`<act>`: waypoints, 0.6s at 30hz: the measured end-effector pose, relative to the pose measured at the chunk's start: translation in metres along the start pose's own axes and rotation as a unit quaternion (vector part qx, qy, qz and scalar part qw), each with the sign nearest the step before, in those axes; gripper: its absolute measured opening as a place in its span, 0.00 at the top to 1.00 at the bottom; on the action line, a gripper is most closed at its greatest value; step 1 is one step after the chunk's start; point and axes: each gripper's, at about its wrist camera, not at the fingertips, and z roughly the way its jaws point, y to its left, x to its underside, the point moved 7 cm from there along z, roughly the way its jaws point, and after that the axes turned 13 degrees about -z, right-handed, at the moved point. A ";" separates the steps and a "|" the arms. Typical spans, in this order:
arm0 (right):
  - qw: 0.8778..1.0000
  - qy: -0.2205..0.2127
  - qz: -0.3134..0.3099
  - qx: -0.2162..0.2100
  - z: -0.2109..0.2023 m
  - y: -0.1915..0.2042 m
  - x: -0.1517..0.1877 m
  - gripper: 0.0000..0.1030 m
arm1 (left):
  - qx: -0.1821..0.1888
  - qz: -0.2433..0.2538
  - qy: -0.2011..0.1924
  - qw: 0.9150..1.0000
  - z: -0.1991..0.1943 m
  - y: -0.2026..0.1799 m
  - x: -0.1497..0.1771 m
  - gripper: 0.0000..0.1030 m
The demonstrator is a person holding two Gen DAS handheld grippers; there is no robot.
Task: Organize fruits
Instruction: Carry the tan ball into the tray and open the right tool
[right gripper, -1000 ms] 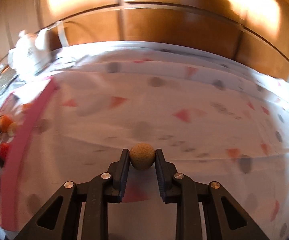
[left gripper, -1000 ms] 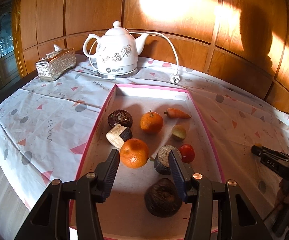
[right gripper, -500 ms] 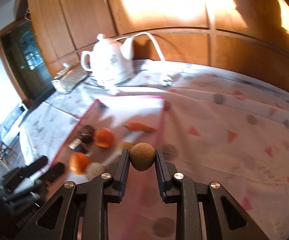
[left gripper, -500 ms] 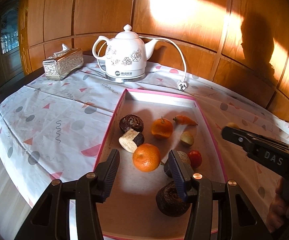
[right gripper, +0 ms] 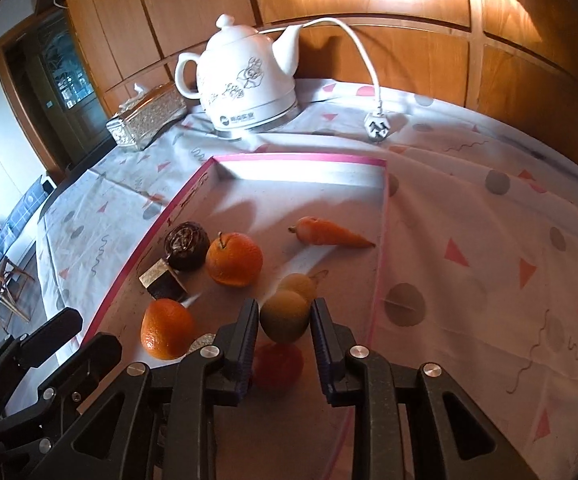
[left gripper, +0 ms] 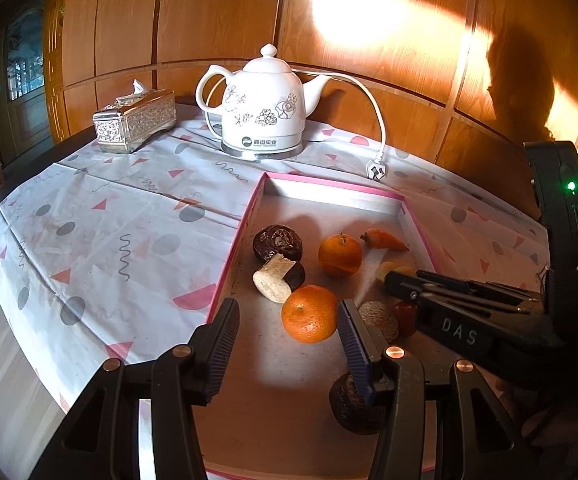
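A pink-rimmed tray (left gripper: 331,185) holds two oranges (left gripper: 309,314) (left gripper: 340,255), a carrot (left gripper: 385,240), dark round fruits (left gripper: 277,242), a cut piece (left gripper: 275,282) and a red tomato (right gripper: 279,364). My left gripper (left gripper: 287,307) hangs open over the near orange and holds nothing. Reaching in from the right, my right gripper (right gripper: 283,305) is over the tray (right gripper: 289,157). Its jaws are opening, and a tan round fruit (right gripper: 283,318) sits blurred between the pads, which stand just clear of it. Just beyond it lies a similar yellowish fruit (right gripper: 299,285).
A white kettle (left gripper: 263,108) with its cord and plug (left gripper: 375,169) stands behind the tray. A silver tissue box (left gripper: 135,120) sits at the back left. The patterned cloth (left gripper: 129,216) hangs over the table's left edge. Wooden panelling closes off the back.
My right gripper swung left from over the cloth to over the tray with the tan fruit, and its jaws have now spread a little. The left gripper stayed put.
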 end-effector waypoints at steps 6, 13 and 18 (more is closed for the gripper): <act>1.000 0.000 -0.001 -0.010 0.002 0.004 0.003 0.65 | -0.002 0.000 0.001 1.000 0.001 0.000 0.000 0.50; 1.000 -0.013 -0.003 -0.005 -0.009 0.005 0.002 0.64 | -0.003 0.000 -0.003 1.000 -0.002 0.000 -0.002 0.50; 0.999 -0.043 -0.005 0.016 -0.031 0.006 -0.001 0.64 | -0.001 0.000 -0.010 1.000 -0.007 -0.002 -0.003 0.48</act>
